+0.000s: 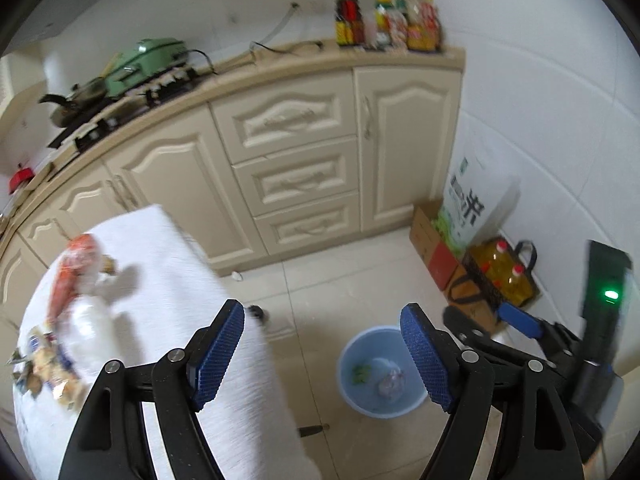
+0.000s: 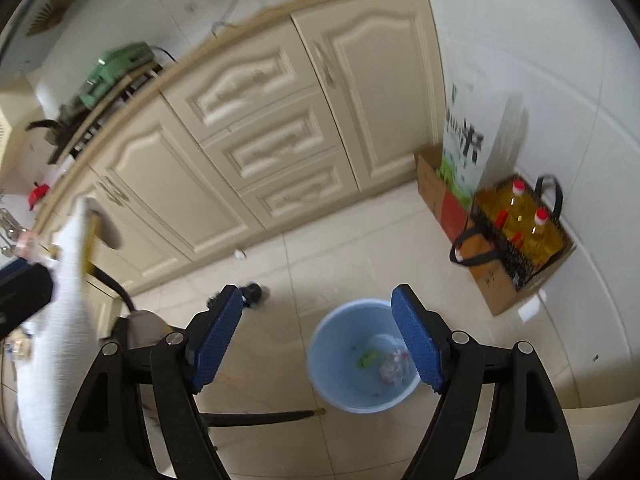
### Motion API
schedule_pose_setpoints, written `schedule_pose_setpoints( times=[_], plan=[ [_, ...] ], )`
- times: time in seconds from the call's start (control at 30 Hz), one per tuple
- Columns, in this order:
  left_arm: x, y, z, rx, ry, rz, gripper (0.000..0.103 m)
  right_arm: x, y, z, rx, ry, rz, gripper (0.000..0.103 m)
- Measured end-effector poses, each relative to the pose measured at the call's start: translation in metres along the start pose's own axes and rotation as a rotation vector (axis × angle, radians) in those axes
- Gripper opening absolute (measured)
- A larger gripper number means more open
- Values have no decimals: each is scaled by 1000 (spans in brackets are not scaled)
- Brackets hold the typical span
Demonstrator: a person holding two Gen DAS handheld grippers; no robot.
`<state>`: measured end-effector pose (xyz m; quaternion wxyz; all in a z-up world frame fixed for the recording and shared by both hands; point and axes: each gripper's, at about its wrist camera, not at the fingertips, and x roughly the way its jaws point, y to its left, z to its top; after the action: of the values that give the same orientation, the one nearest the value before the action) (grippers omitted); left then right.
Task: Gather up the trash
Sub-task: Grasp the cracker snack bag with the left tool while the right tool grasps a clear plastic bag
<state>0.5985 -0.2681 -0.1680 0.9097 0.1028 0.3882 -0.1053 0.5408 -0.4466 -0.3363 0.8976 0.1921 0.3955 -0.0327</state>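
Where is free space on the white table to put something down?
The white table is bare along its far edge and right side, toward the cabinet drawers. Its left side is crowded with wrappers and a plastic bottle.

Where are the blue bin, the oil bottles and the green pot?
Bin [image 2: 320, 354]: right wrist view, on its inner left wall.
Oil bottles [image 2: 520, 216]: right wrist view, on the body of the nearer-left bottle.
Green pot [image 1: 154, 58]: left wrist view, on its lid.

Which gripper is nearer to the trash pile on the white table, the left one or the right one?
Left. The left gripper hangs open at the white table edge, just right of the trash pile. The right gripper is open over the blue bin, farther away.
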Motion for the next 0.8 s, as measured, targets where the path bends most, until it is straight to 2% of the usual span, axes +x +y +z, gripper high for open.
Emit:
schedule_pose_setpoints(
  times=[0.2,0.37,0.47,0.6,0.8],
  plan=[
    [-86,57,-27,-70,-131,54,89,-75,80,2,-133,-100,46,90],
    [-127,117,-66,-148,-188,118,95,-111,163,-8,-265,-150,113,100],
    [-128,162,-88,-206,-192,164,96,-107,205,-16,-330,-131,144,100],
    [-116,224,-117,-305,-151,207,97,-82,262,-32,-426,-80,190,100],
    [-110,290,-157,-408,-79,249,97,-18,321,-52,-555,28,215,100]
  ],
)
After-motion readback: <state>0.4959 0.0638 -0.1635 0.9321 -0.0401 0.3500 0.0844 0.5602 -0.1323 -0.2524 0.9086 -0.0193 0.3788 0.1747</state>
